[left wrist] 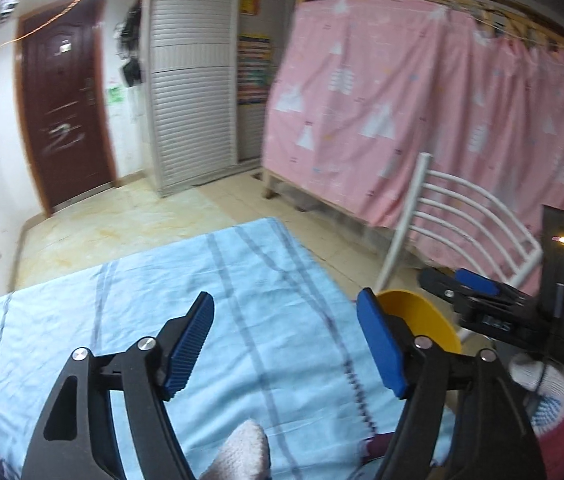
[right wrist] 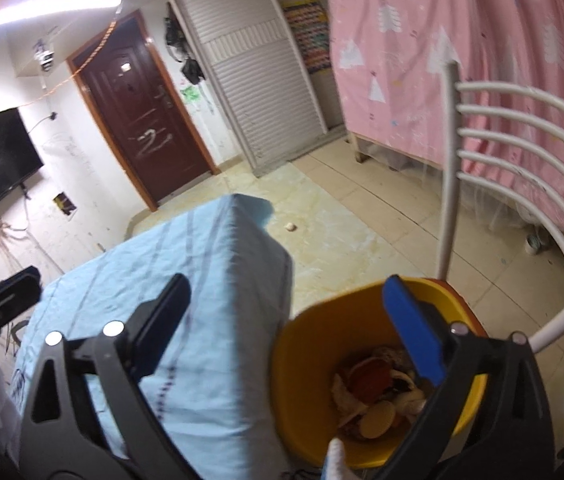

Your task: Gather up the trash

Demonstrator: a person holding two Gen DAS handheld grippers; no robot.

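Both claws are spread with nothing in them, the right gripper (right wrist: 286, 324) over the yellow bin (right wrist: 306, 392) right of the blue-clothed table (right wrist: 218, 288), left gripper (left wrist: 286, 344) over the cloth; scraps (right wrist: 378, 396) inside look light, floppy and crumbly, so I'd pinch edges gently.

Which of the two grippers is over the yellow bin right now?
The right gripper, open and empty, has one blue-padded finger over the yellow bin of scraps. The left gripper is over the blue tablecloth instead.
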